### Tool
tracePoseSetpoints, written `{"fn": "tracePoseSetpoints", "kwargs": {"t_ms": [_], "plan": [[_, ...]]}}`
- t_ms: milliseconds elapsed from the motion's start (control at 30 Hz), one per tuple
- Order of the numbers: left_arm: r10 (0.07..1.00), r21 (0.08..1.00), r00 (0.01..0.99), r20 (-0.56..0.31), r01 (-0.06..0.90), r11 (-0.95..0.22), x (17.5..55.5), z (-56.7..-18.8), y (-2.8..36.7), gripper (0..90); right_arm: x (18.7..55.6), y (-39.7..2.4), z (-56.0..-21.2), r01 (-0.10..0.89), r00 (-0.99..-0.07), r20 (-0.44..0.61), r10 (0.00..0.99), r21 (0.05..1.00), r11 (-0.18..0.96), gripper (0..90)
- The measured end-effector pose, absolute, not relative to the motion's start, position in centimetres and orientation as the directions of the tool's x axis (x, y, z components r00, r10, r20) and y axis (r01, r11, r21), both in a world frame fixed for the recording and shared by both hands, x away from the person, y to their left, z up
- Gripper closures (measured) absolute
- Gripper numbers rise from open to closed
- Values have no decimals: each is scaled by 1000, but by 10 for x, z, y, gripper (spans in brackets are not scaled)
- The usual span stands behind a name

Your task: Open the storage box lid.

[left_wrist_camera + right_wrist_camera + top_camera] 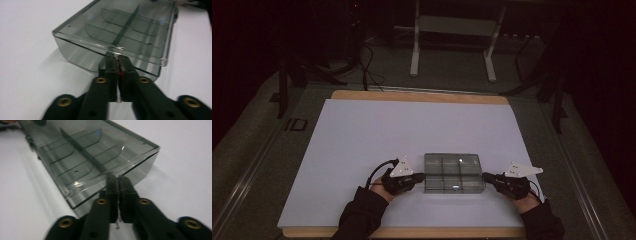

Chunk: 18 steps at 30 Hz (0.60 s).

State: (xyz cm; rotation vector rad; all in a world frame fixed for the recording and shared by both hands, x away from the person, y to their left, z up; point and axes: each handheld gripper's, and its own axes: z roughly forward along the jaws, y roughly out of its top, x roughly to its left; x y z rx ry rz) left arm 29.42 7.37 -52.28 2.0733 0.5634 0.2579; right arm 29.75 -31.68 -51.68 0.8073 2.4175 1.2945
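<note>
A smoky clear plastic box with inner dividers lies flat on the white sheet, lid down, near the front edge. My left gripper is shut with its tips pressed against the box's left end. My right gripper is shut too, tips against the right end. In the left gripper view the closed jaws meet the lid rim of the box at its middle divider. In the right gripper view the closed jaws touch the near corner edge of the box. Nothing sits between either pair of jaws.
A white sheet covers a wooden table top. Dark sleeves come in from the bottom. Behind the table, metal stand legs and cables lie on the dim floor.
</note>
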Motion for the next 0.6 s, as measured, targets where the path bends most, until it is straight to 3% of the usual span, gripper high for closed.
{"fn": "tracePoseSetpoints", "kwargs": {"t_ms": [267,367,600], "plan": [[525,856,851,-27,291,-427,298,-521,74,641,302,-319,-514,338,-798,13,603,838,429,725],[532,860,847,-12,280,-426,300,-518,73,614,305,-319,-512,336,-796,17,605,844,419,681],[550,876,835,3,263,-404,305,-514,73,599,309,-317,-507,323,-792,5,611,852,412,672]]}}
